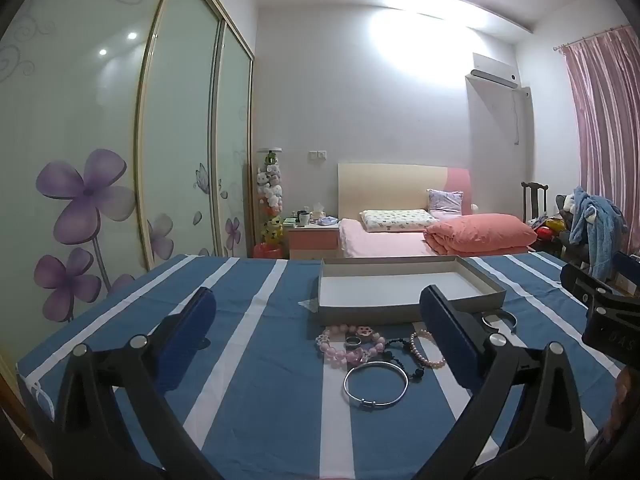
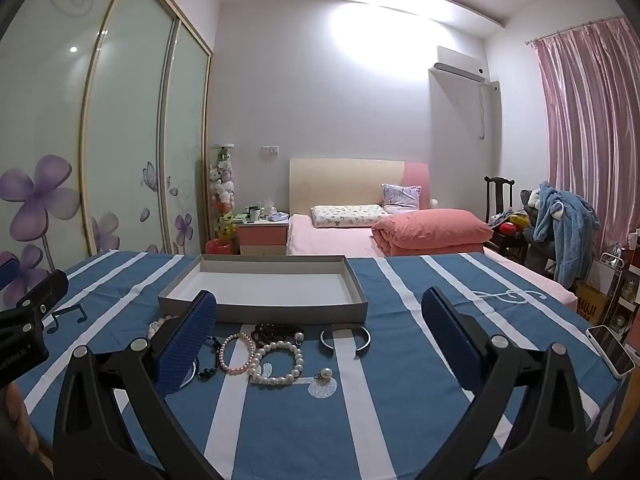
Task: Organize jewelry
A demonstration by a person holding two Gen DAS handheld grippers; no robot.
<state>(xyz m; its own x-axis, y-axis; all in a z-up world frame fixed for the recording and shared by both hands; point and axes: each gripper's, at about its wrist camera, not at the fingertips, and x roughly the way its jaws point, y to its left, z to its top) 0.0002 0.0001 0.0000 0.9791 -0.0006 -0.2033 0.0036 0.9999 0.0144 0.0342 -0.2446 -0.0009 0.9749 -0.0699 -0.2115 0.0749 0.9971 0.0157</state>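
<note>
Just in front of the left tongs [image 1: 316, 344], between their two blue pads, lies a thin silver bangle [image 1: 376, 384] flat on the striped tabletop [image 1: 248, 380]. These tongs are wide open and hold nothing. A little farther on sit a pink bead bracelet [image 1: 349, 346], a small silver ring [image 1: 353, 341] inside it, and a dark bead string [image 1: 404, 354] touching a small pearl bracelet [image 1: 430, 350]. The right tongs [image 2: 320, 344] are wide open too, with nothing in them. Between their pads lies a white pearl bracelet [image 2: 278, 362], with a single pearl earring [image 2: 325, 374] just to its right. A bit farther stands an open silver cuff [image 2: 345, 340], and dark red beads [image 2: 276, 330] lie beside it. All the jewelry is bunched close together near the front edge of the box, maybe so each piece is a short trip away. Behind the jewelry waits the flat gray box [image 2: 264, 312], with nothing in it that I can see. It looks like the sorting has not started yet. The thin bangle lies flat, so it may be hard to pinch. Off to the right of the right tongs, a phone [image 2: 610, 350] rests at the tabletop's edge.
</note>
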